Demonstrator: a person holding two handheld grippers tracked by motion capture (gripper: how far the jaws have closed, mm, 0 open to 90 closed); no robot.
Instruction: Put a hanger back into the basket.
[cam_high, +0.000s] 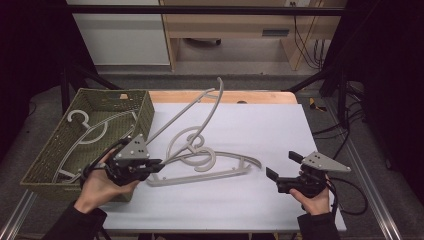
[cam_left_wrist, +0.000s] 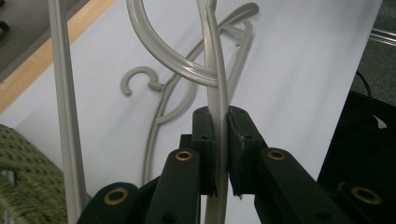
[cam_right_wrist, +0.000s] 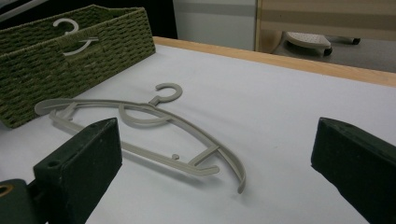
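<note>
High view: I see my left tool clamped on a thin grey plastic hanger, tilted up off the white table. Second curved hanger lies flat mid-table. Woven green basket at the table's left edge holds another hanger. Right tool gapes wide, empty, near the right edge.
</note>
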